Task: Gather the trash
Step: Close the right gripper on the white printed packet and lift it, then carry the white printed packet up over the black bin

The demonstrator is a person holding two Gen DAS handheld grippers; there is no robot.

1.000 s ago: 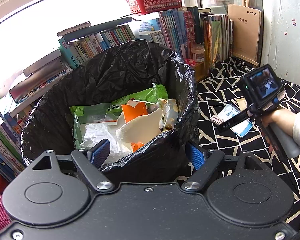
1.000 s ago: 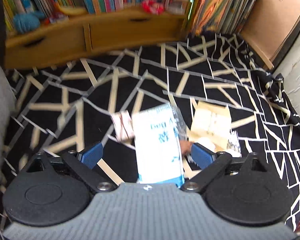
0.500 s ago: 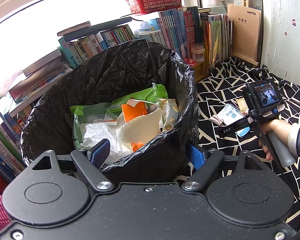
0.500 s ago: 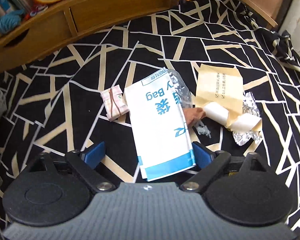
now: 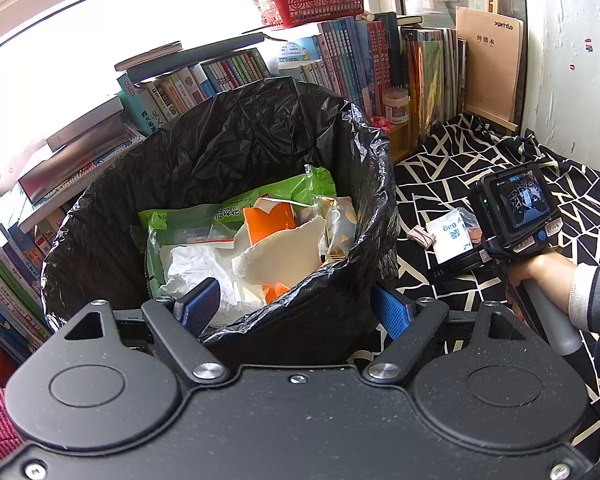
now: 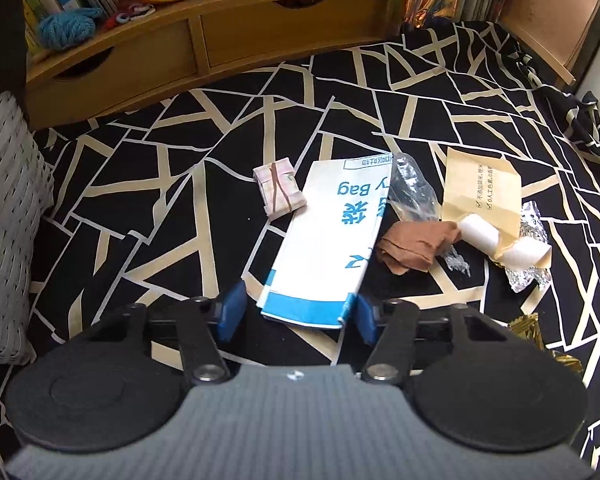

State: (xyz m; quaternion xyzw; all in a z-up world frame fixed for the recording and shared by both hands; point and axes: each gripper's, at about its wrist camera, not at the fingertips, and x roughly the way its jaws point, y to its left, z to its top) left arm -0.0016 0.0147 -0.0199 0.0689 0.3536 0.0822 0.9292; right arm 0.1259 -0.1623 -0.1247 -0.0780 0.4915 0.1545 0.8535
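The step in hand is the pickup of one more piece of litter. The right gripper (image 6: 296, 312) is tilted down over the black-and-cream patterned cloth (image 6: 140, 184), and its jaws have just been closing around the near end of a white paper bag with blue print (image 6: 332, 240). The bag's blue-banded end lies between the two blue pads; the right pad appears to touch the bag's corner, while a gap shows at the left pad, so the bag is not yet pinched.

The bag lies flat on the cloth, its long axis running from the gripper away toward the wooden shelf (image 6: 204, 44), leaning slightly right. The blue-banded end points at the gripper; the printed end points away.

The left gripper (image 5: 296, 308) straddles the near rim of the bin lined with black plastic (image 5: 228, 152), one pad inside and one outside; whether the pads press the rim cannot be told.

Next, the jaws probably need to close fully across the bag's short width, then lift it and carry it left to the bin. Other litter lies just beside it: a small banded bundle (image 6: 278, 189), a brown rag (image 6: 416, 246) and a tan envelope (image 6: 480, 196).
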